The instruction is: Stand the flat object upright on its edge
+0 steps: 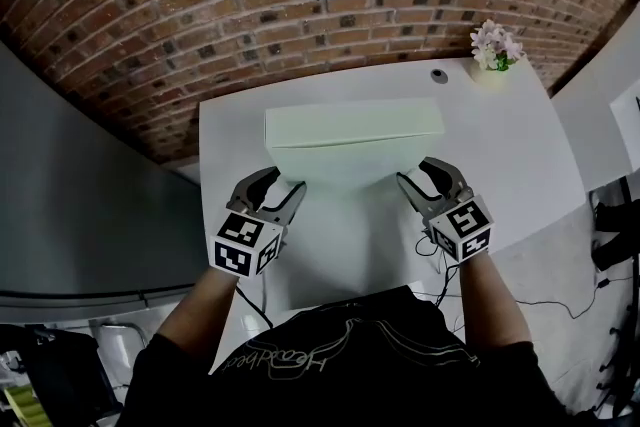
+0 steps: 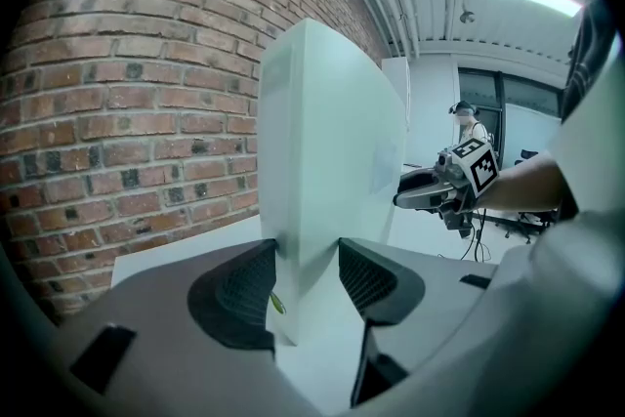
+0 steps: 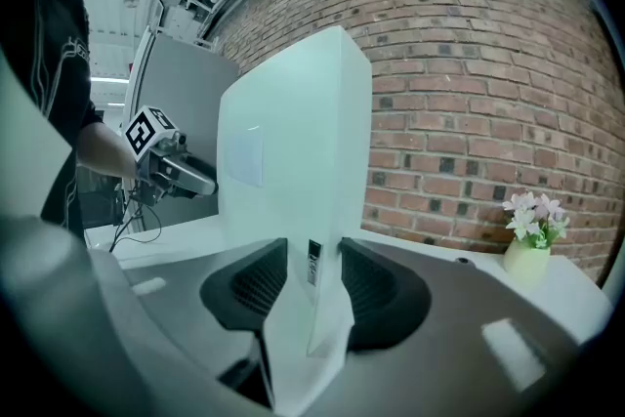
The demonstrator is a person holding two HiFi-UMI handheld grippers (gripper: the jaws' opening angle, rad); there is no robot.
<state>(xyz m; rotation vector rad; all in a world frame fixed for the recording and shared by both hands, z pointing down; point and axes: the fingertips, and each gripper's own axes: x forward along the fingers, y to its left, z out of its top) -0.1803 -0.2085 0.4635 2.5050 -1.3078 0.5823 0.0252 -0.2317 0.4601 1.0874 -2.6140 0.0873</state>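
Observation:
A flat white box (image 1: pixel 352 137) stands upright on its long edge across the middle of the white table (image 1: pixel 510 165). My left gripper (image 1: pixel 288 186) is shut on the box's left end, and in the left gripper view both ribbed pads (image 2: pixel 249 283) press on the box (image 2: pixel 332 122). At the right end, my right gripper (image 1: pixel 417 173) is shut on it too; in the right gripper view the box (image 3: pixel 293 132) fills the gap between the pads (image 3: pixel 366 283). Each gripper shows in the other's view, the right gripper (image 2: pixel 422 195) and the left gripper (image 3: pixel 186 176).
A small vase of pale flowers (image 1: pixel 495 50) stands at the table's far right corner, with a small dark round thing (image 1: pixel 439 75) beside it. A brick wall (image 1: pixel 300 5) runs right behind the table. Cables (image 1: pixel 440 265) hang at the near edge.

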